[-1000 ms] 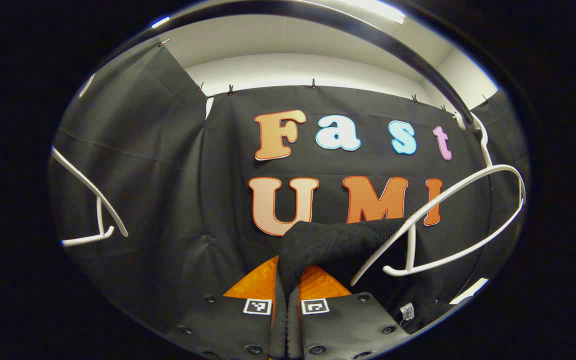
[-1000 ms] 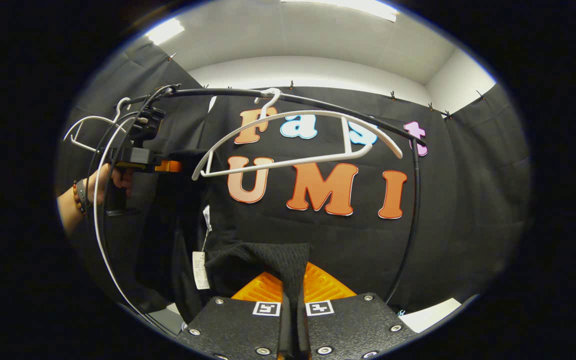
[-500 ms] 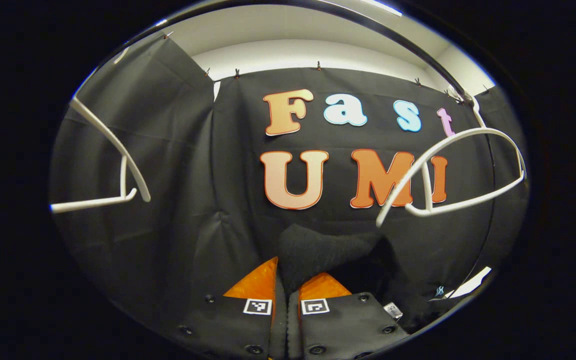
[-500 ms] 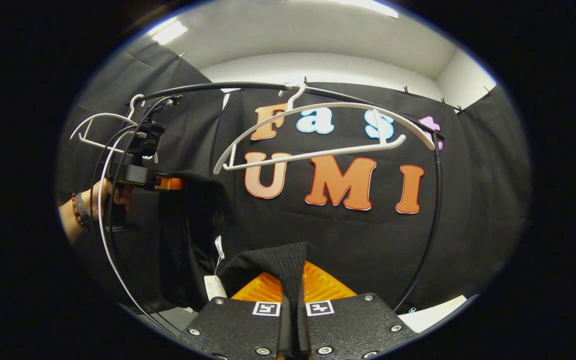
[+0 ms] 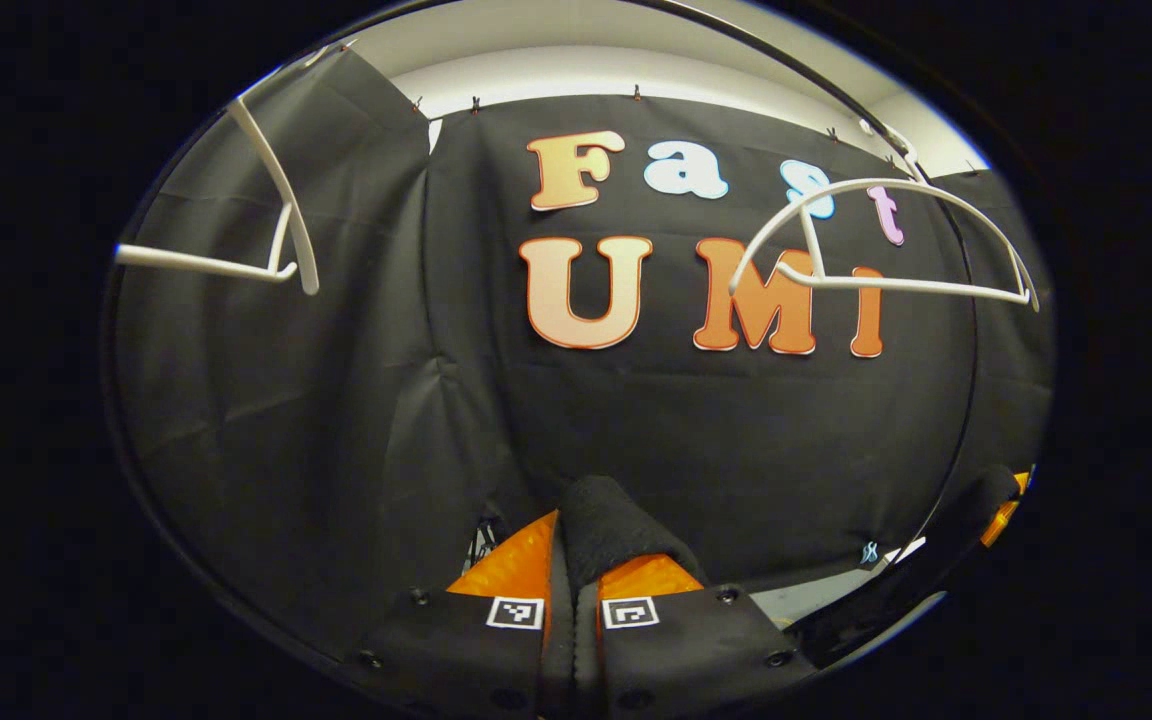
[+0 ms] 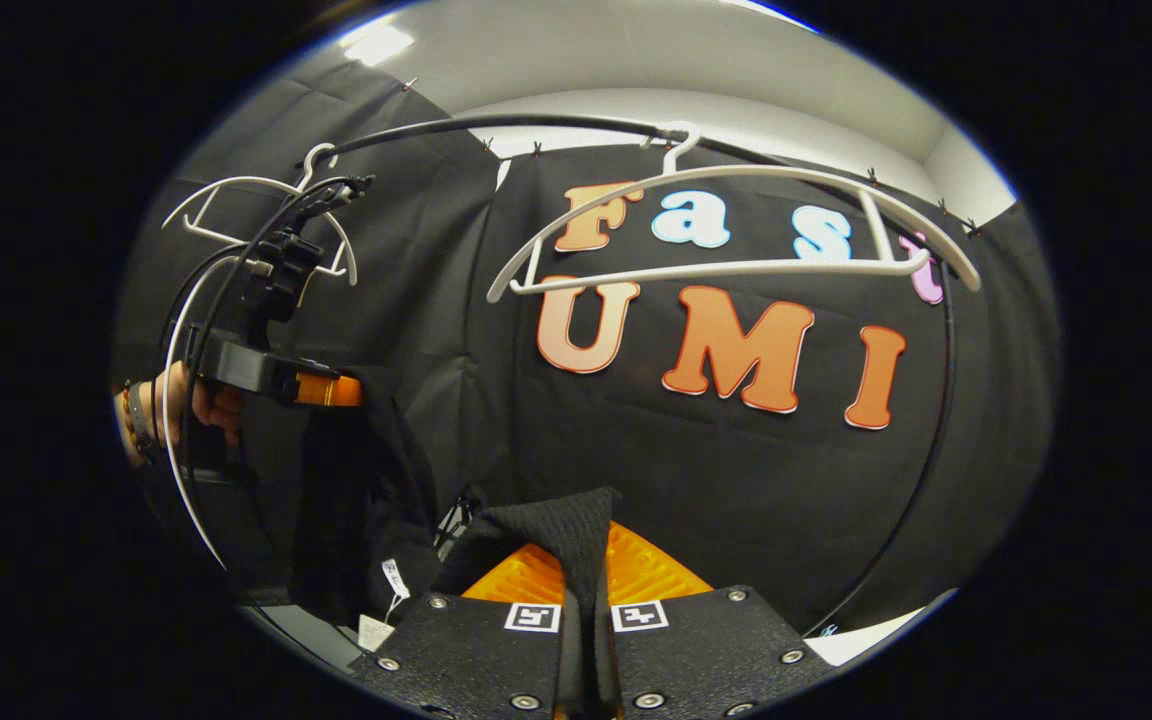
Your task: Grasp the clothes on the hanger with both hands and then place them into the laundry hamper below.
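Garment (image 6: 556, 525) pulled off hanger (image 6: 736, 225), now lower; black knit, pinched by left tongs (image 5: 574, 560) and right tongs (image 6: 586, 580).

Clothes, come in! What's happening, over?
Both grippers, left and right, shut on the black clothes. Clothes off the white hanger, hanging between the grippers. Hamper not seen yet.

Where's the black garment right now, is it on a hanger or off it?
Off it: the black garment is pinched in both grippers' jaws, hanging below the bare white hanger on the black rail.
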